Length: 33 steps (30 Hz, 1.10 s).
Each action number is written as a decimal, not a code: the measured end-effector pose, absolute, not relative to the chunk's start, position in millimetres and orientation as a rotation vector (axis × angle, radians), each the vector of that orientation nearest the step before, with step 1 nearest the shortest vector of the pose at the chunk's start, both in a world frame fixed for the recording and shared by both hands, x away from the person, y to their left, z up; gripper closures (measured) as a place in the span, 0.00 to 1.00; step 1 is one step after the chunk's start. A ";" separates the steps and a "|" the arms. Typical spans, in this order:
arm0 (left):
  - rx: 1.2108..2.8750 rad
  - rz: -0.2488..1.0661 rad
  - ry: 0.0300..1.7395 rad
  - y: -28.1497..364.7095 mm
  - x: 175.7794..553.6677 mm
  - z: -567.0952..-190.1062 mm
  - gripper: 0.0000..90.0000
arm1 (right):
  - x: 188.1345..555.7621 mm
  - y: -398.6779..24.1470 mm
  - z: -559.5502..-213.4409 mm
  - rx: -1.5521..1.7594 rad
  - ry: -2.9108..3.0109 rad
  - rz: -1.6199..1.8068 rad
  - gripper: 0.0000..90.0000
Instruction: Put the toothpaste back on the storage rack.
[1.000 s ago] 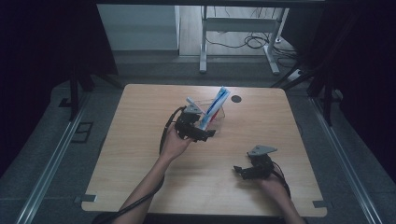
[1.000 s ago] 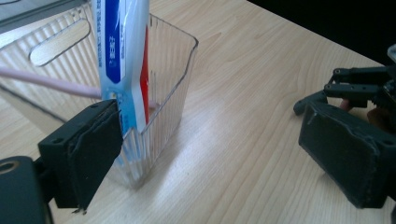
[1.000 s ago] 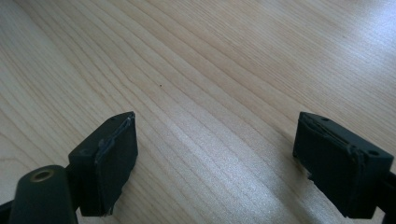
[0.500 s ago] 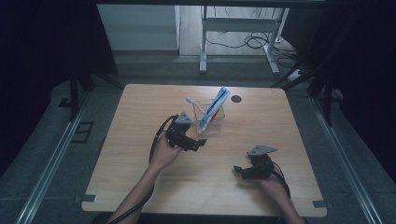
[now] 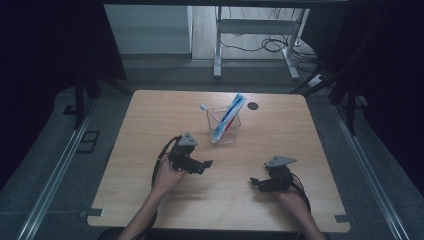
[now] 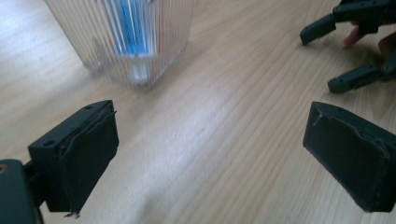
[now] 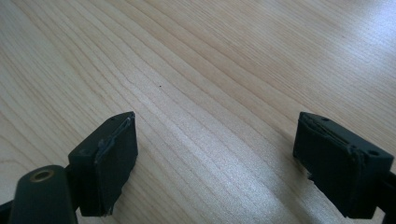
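Clear ribbed cup (image 5: 224, 130) holds a blue-white tube (image 5: 233, 113), light wood-grain counter (image 5: 150, 120), both claws (image 5: 205, 164) (image 5: 256, 183) black with grey top plates.

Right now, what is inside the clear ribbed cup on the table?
The clear ribbed cup holds a blue-and-white tube and a toothbrush leaning out. Something red shows low inside; the ribbed wall blurs it, so I cannot tell what it is.
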State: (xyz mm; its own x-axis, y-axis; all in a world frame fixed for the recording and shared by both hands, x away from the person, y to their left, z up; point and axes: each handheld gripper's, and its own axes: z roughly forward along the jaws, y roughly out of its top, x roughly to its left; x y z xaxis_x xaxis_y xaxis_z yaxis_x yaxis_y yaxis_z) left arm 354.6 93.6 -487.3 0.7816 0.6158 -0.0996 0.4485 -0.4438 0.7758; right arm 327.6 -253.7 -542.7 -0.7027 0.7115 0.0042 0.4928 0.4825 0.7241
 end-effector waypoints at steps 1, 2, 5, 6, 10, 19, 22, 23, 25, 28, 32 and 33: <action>2.117 0.248 0.790 94.8 352.4 -489.0 0.04 | 327.6 -253.8 -542.7 1.019 2.436 1.045 0.15; 2.119 0.252 0.791 95.8 350.1 -490.8 0.04 | 327.6 -253.8 -542.7 1.018 2.437 1.044 0.15; 2.126 0.257 0.797 99.1 343.8 -495.6 0.04 | 327.6 -253.6 -542.8 1.020 2.434 1.044 0.15; 2.127 0.256 0.799 100.5 342.0 -497.2 0.04 | 327.7 -253.5 -542.8 1.020 2.434 1.044 0.15; 2.131 0.250 0.816 105.6 335.6 -504.8 0.04 | 327.8 -253.2 -542.9 1.021 2.432 1.045 0.15; 2.144 0.239 0.857 113.9 326.0 -523.2 0.04 | 327.9 -253.1 -542.9 1.021 2.432 1.046 0.15; 2.159 0.242 0.869 114.5 323.4 -529.9 0.05 | 327.8 -253.0 -542.8 1.022 2.432 1.042 0.15; 2.169 0.243 0.869 114.3 322.5 -532.2 0.05 | 327.7 -252.9 -542.8 1.024 2.432 1.043 0.15; 2.191 0.249 0.869 113.1 320.6 -537.0 0.05 | 327.7 -252.9 -542.8 1.024 2.431 1.042 0.15; 2.231 0.260 0.865 109.9 318.6 -543.4 0.05 | 327.7 -252.8 -542.8 1.025 2.431 1.042 0.15; 2.257 0.279 0.859 105.5 316.9 -544.1 0.05 | 327.7 -252.9 -542.8 1.024 2.431 1.042 0.15; 2.261 0.288 0.859 104.6 316.4 -544.3 0.05 | 327.7 -252.9 -542.8 1.024 2.430 1.042 0.15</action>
